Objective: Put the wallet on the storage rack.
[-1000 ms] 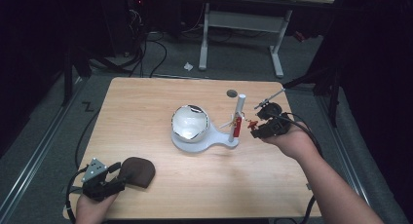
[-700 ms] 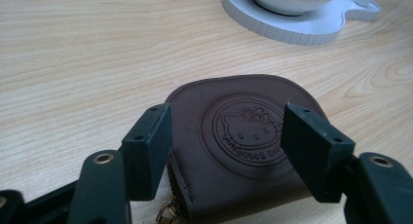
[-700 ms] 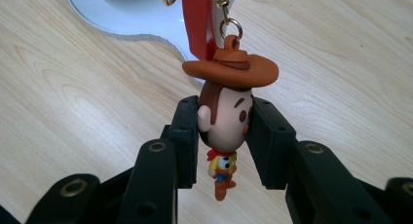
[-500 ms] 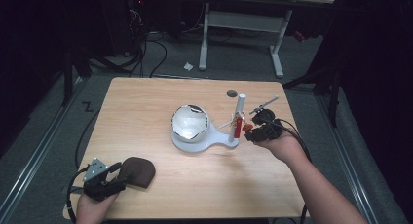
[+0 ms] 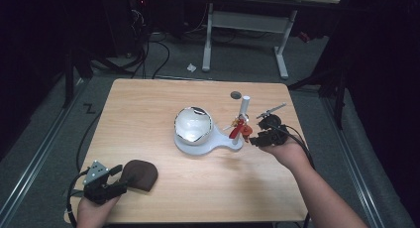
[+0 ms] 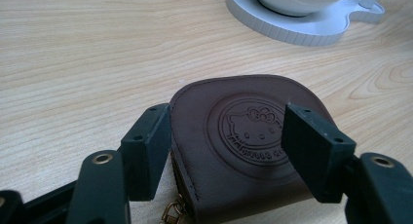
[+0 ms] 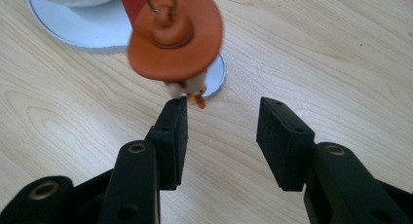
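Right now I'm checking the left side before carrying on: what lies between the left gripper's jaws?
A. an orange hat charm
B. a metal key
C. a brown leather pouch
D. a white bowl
C: in the left gripper view the brown leather pouch with an embossed round stamp lies on the table between the jaws of the left gripper.

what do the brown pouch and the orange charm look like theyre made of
Pouch: looks like leather or faux leather, matte brown, with stitched edges, an embossed cat-face logo and a small brass-looking clasp.
Charm: seems to be smooth moulded plastic or rubber, matte orange, shaped like a hat on a metal ring; blur leaves it uncertain.
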`<action>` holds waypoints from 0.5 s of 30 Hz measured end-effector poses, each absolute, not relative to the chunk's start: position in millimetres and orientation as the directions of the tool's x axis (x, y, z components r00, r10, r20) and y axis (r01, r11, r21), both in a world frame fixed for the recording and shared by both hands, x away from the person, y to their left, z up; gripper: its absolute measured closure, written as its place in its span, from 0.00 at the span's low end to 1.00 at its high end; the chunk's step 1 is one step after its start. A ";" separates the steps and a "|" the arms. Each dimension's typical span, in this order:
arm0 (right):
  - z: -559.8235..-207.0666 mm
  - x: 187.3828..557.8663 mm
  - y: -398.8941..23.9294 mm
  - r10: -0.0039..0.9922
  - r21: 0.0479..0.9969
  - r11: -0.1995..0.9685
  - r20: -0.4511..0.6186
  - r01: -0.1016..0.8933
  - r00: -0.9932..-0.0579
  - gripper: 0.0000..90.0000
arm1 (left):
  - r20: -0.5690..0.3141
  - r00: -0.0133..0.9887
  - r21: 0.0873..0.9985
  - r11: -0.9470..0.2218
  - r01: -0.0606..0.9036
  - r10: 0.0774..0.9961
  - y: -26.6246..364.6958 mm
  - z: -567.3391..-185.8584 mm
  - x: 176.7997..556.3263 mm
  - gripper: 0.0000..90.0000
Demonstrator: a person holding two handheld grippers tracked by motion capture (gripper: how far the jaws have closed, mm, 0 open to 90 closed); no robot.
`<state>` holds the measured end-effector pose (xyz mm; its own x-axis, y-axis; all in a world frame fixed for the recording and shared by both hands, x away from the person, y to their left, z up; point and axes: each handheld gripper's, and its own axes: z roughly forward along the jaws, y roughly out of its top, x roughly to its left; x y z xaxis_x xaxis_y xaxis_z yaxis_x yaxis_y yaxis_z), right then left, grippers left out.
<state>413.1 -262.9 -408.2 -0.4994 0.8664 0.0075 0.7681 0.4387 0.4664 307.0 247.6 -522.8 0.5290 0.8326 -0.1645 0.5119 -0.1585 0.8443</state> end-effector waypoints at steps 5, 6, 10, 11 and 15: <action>-413.0 407.0 -266.0 0.867 0.462 0.447 -0.014 0.766 -0.498 0.61 | -0.165 0.523 0.842 -0.157 0.516 0.836 248.9 -523.5 307.8 0.39; -413.8 405.5 -265.5 0.864 0.464 0.456 -0.025 0.759 -0.503 0.60 | -0.167 0.521 0.842 -0.154 0.517 0.837 249.1 -523.6 308.1 0.39; -419.3 399.0 -265.9 0.864 0.491 0.450 -0.026 0.746 -0.503 0.60 | -0.169 0.514 0.842 -0.149 0.519 0.841 250.2 -523.7 308.7 0.38; -421.0 397.9 -265.5 0.864 0.491 0.453 -0.036 0.744 -0.502 0.59 | -0.170 0.512 0.842 -0.146 0.519 0.842 250.6 -523.9 309.0 0.37; -430.6 389.2 -264.8 0.865 0.511 0.453 -0.053 0.730 -0.499 0.58 | -0.177 0.504 0.838 -0.138 0.527 0.845 253.1 -524.9 311.3 0.36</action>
<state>389.2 -264.8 -430.6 -0.4990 0.8650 -0.0533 0.7304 0.4529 0.5113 311.3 253.1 -524.9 0.5041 0.8452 -0.1774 0.5273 -0.1385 0.8383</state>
